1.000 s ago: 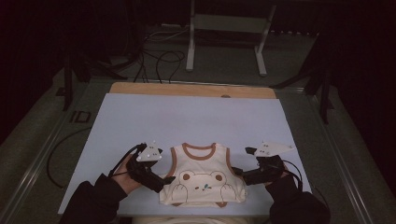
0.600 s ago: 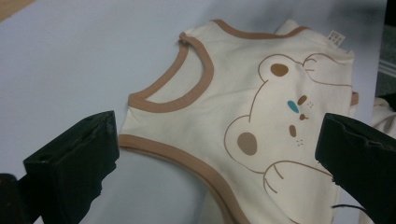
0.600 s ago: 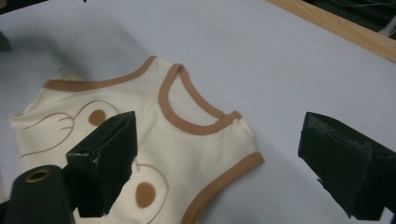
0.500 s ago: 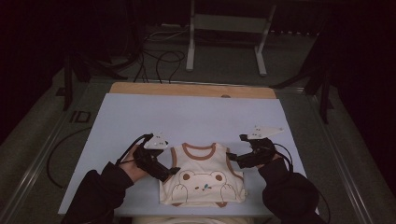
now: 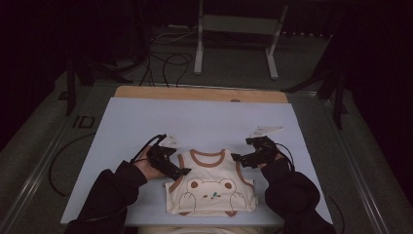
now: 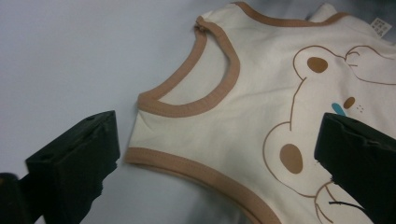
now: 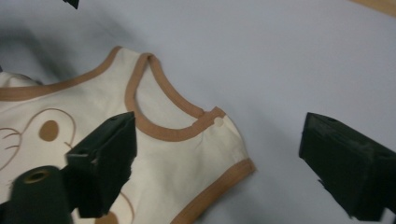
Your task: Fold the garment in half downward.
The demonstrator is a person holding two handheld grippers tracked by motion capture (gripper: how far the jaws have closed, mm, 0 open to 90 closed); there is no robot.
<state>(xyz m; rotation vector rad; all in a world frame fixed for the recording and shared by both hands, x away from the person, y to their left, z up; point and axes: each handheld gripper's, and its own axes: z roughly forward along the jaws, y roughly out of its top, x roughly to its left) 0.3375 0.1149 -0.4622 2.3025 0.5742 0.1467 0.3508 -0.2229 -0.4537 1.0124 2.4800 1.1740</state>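
A cream sleeveless baby top (image 5: 209, 187) with brown trim and a bear print lies flat on the pale blue table (image 5: 204, 122), near the person's edge. My left gripper (image 5: 184, 171) is at its left shoulder. In the left gripper view the left gripper (image 6: 217, 158) is open, and the top (image 6: 261, 107) has its armhole and side edge lying between the jaws. My right gripper (image 5: 237, 158) is at the other shoulder. In the right gripper view the right gripper (image 7: 224, 163) is open astride the shoulder corner of the top (image 7: 187, 154). Neither pair of jaws pinches the cloth.
A wooden strip (image 5: 199, 93) runs along the table's far edge. Beyond it stand a metal frame's legs (image 5: 234, 44) and loose cables (image 5: 165, 58) on the dark floor. The person's dark sleeves (image 5: 112, 195) come in from the bottom.
Both hands have moved a little away from the person, up along the top's sides to its shoulders. The top itself has stayed where it was.
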